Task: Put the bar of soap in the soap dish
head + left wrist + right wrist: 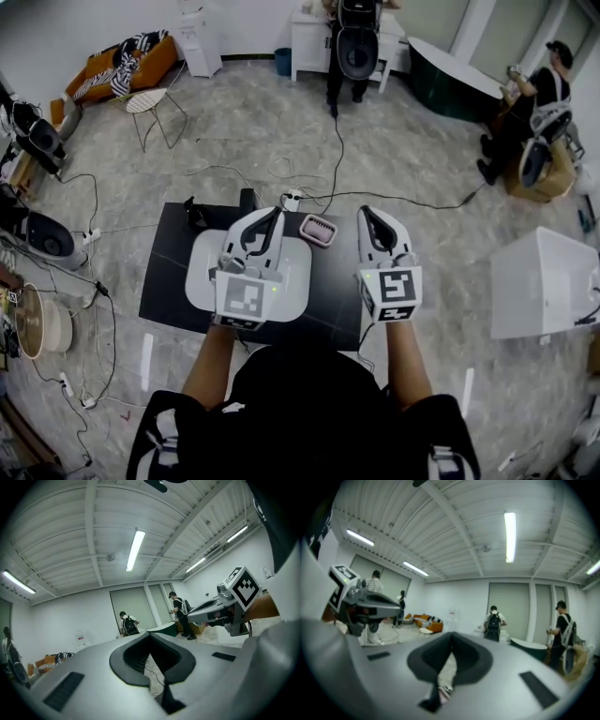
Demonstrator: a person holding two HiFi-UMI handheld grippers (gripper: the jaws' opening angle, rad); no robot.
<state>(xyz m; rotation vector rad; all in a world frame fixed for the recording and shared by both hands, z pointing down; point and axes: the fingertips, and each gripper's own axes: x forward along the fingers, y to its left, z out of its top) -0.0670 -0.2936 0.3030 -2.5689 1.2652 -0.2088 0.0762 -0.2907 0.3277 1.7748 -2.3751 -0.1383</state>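
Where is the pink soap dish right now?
In the head view, the pink soap dish sits on the black table by the white basin's far right corner, between the tips of the left gripper and the right gripper.

We see a smooth, pink, plastic-looking soap dish (pixel 318 230) just ahead of our jaws, on a dark, matt table (pixel 173 272).

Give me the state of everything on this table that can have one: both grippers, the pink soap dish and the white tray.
Left gripper: shut, holding nothing, held level over the white tray.
Right gripper: shut, holding nothing, held level to the right of the soap dish.
Soap dish: upright on the black table, looks empty.
White tray: lying flat on the black table.
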